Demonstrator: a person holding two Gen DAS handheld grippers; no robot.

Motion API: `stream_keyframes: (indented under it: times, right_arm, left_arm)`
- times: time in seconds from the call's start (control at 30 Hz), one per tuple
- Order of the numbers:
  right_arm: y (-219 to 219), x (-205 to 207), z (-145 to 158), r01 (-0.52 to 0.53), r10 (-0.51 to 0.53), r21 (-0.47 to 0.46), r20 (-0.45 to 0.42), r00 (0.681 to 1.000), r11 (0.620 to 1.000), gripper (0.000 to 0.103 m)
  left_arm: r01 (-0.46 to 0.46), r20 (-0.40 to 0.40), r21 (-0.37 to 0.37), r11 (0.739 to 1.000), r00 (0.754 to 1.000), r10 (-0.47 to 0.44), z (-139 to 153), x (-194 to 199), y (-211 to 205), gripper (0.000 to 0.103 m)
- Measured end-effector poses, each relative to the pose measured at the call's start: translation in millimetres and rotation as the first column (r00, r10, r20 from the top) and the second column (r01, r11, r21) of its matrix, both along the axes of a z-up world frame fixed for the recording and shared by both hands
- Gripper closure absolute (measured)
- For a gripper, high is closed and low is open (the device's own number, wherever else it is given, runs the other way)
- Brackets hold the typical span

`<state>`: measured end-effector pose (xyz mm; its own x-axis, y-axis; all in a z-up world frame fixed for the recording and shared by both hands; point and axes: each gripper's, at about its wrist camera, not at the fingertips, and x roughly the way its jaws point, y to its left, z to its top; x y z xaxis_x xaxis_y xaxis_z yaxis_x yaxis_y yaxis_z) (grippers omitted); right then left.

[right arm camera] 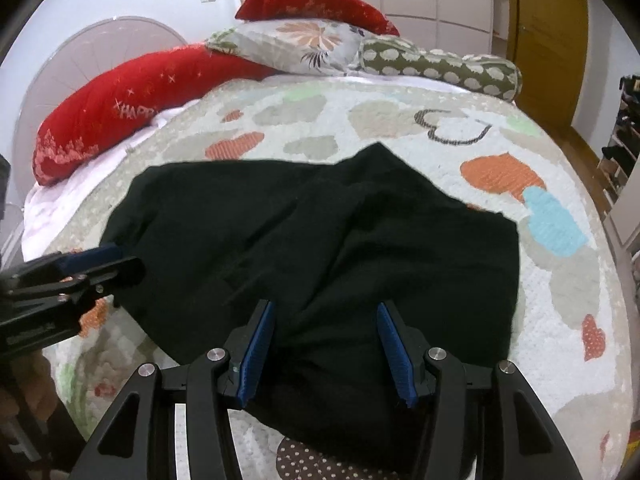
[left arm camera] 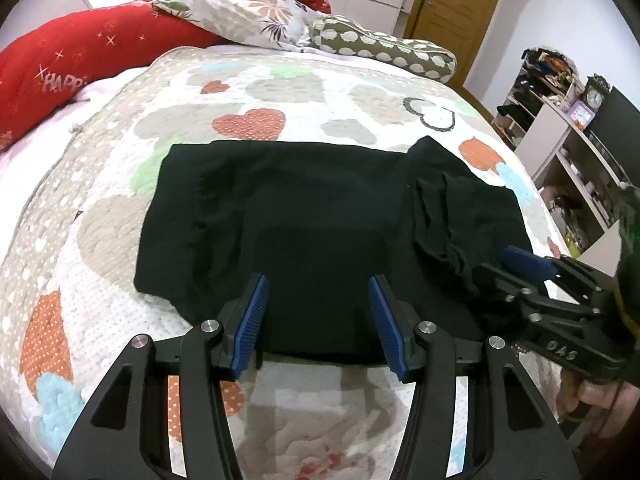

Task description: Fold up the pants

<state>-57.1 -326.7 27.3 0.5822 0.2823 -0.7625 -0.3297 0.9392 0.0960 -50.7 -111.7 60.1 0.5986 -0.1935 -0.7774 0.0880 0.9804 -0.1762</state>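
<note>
Black pants [left arm camera: 304, 216] lie folded into a rough rectangle on the heart-patterned bedspread [left arm camera: 120, 208]; they also show in the right wrist view [right arm camera: 320, 248]. A rumpled layer sits on their right part [left arm camera: 448, 220]. My left gripper [left arm camera: 318, 320] is open, its blue pads over the near edge of the pants. My right gripper [right arm camera: 326, 354] is open over the near right part of the pants; it shows from the side in the left wrist view [left arm camera: 520, 260]. The left gripper shows at the left in the right wrist view [right arm camera: 92, 264].
Red pillows [left arm camera: 60, 64], a floral pillow [left arm camera: 248, 12] and a spotted bolster [left arm camera: 384, 50] lie at the head of the bed. Shelves [left arm camera: 560, 128] and a wooden door [left arm camera: 456, 4] stand to the right. The bed edge runs along the right.
</note>
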Motion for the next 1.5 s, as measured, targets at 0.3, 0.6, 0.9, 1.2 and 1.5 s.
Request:
stream_keyframes:
  times: [0.3, 0.6, 0.9, 1.2, 1.5]
  right_arm:
    - [4, 2, -12, 0.006, -0.006, -0.003, -0.027, 1.000, 1.000, 0.051]
    - [14, 0, 3, -0.021, 0.021, 0.011, -0.001, 1.000, 1.000, 0.051]
    - [27, 14, -11, -0.031, 0.032, 0.015, -0.045, 0.998, 0.999, 0.046]
    - [30, 9, 9, -0.056, 0.056, 0.041, 0.005, 0.998, 0.998, 0.045]
    - [68, 44, 15, -0.147, 0.148, 0.141, 0.006, 0.989, 0.979, 0.041]
  left_arm:
    - [-0.038, -0.004, -0.023, 0.999, 0.999, 0.038, 0, -5, 15, 0.051]
    - [-0.088, -0.016, -0.057, 0.995, 0.996, 0.087, -1, -11, 34, 0.051]
    - [-0.129, -0.041, -0.093, 0.987, 0.991, 0.126, -7, -16, 52, 0.051]
    - [-0.152, -0.086, -0.162, 0.975, 0.986, 0.140, -15, -21, 67, 0.044]
    - [-0.220, -0.122, -0.264, 0.939, 0.973, 0.194, -26, -27, 84, 0.035]
